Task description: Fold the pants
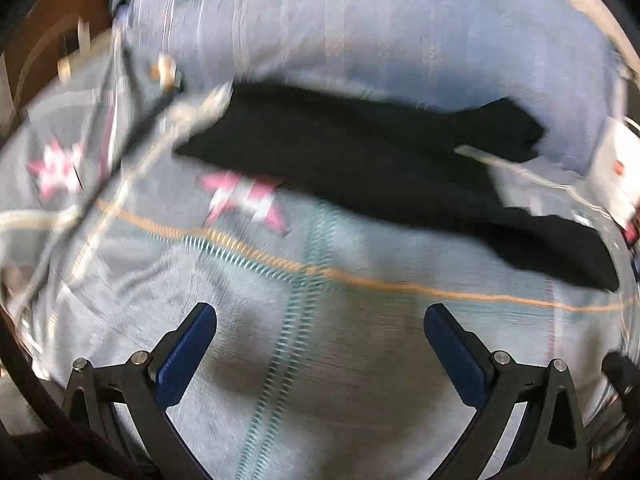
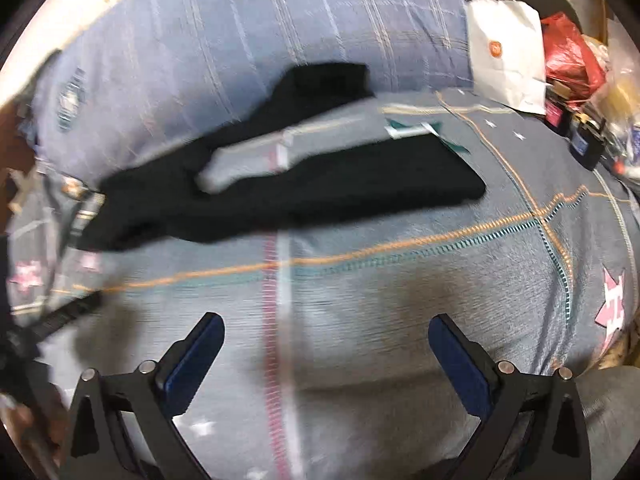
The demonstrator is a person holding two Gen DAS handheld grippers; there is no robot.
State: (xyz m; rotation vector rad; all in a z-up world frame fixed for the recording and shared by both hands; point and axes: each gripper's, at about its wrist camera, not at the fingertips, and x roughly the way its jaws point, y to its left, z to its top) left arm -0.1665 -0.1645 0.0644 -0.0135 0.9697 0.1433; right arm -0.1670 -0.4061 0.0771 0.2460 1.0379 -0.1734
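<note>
Black pants point(image 1: 360, 160) lie spread on a blue-grey patterned bedspread point(image 1: 320, 360), legs running left to right with a gap of bedspread between them. In the right wrist view the pants point(image 2: 320, 188) lie ahead in the middle of the view. My left gripper point(image 1: 320, 316) is open and empty, hovering over the bedspread short of the pants. My right gripper point(image 2: 326, 326) is open and empty too, also short of the pants. Both views are motion-blurred.
A white paper bag point(image 2: 504, 64), a red plastic bag point(image 2: 572, 52) and assorted clutter sit at the bed's far right. The white bag also shows in the left wrist view point(image 1: 616, 168). A brown headboard or wall point(image 1: 48, 40) borders the left.
</note>
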